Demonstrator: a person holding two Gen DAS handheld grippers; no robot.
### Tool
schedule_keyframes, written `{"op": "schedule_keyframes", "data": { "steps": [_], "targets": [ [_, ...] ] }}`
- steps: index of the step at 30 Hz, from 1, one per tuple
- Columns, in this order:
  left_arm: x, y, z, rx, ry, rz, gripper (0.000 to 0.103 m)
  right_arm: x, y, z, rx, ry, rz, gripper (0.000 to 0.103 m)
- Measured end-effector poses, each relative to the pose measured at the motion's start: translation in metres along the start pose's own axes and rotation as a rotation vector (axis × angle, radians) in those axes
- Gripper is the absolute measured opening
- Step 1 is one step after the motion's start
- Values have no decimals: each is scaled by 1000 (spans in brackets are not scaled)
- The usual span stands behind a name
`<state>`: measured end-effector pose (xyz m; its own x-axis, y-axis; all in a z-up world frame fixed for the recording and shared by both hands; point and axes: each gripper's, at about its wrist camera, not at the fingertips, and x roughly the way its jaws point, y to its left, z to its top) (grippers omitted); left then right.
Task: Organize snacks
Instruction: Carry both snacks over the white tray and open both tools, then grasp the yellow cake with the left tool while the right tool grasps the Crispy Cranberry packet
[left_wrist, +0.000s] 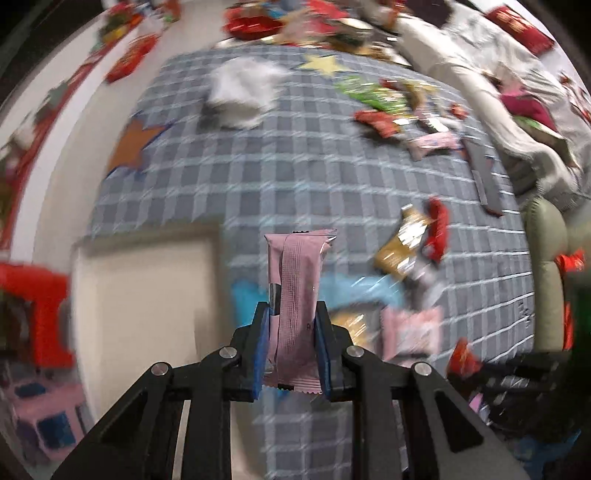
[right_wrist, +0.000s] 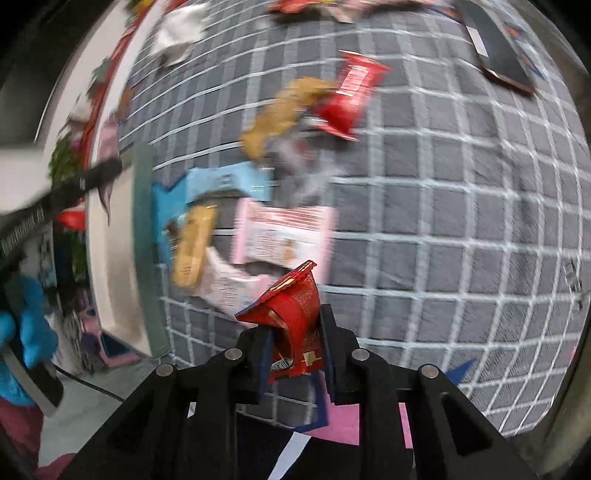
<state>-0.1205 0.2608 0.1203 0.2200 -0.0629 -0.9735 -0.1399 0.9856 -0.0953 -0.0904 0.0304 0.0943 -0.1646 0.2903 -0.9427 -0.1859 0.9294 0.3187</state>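
Between the left gripper's (left_wrist: 291, 347) closed fingers stands a pink snack bar (left_wrist: 298, 295), long axis toward 12 o'clock; the right gripper (right_wrist: 293, 341) clamps a red packet (right_wrist: 293, 314) above the checkered bed cover (right_wrist: 461, 221).

A grey checked blanket (left_wrist: 280, 177) carries scattered snack packets: a light blue packet (right_wrist: 221, 182), a pink packet (right_wrist: 284, 236), a red packet (right_wrist: 351, 96) and crumpled white paper (left_wrist: 240, 96).

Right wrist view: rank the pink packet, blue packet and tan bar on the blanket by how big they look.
1. Pink packet, largest.
2. Blue packet, close behind; the tan bar partly covers it, so these two are unsure.
3. Tan bar, smallest.
Motion blur softens all edges.
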Motion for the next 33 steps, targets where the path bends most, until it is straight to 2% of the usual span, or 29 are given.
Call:
{"op": "schedule_keyframes", "data": {
  "steps": [8, 16, 17, 18, 19, 20, 21, 22, 23, 27, 33],
  "targets": [
    [-5, 79, -64, -196, 67, 90, 25, 26, 108, 18, -252, 49, 38, 24],
    [2, 105, -103, -281, 127, 137, 27, 68, 211, 27, -427, 120, 66, 24],
    [1, 108, -107, -292, 134, 146, 37, 73, 218, 28, -439, 130, 68, 24],
    [1, 110, -109, -303, 136, 148, 56, 75, 224, 26, -449, 140, 72, 25],
    [0, 111, -111, -316, 130, 149, 65, 80, 230, 26, -454, 157, 77, 28],
    [-3, 112, -112, -326, 111, 154, 76, 82, 231, 26, -453, 170, 76, 43],
    [-6, 112, -111, -329, 93, 154, 78, 84, 230, 26, -449, 176, 71, 75],
    [-7, 112, -111, -323, 90, 152, 78, 84, 227, 27, -442, 171, 60, 87],
    [-6, 110, -108, -310, 96, 151, 78, 81, 224, 27, -432, 149, 47, 92],
    [-2, 92, -93, -238, 101, 94, 78, 72, 188, 36, -340, 123, -10, 92],
    [-8, 27, -61, -32, 62, -57, 78, 50, 88, 48, -77, 76, -116, 92]
  ]
}}
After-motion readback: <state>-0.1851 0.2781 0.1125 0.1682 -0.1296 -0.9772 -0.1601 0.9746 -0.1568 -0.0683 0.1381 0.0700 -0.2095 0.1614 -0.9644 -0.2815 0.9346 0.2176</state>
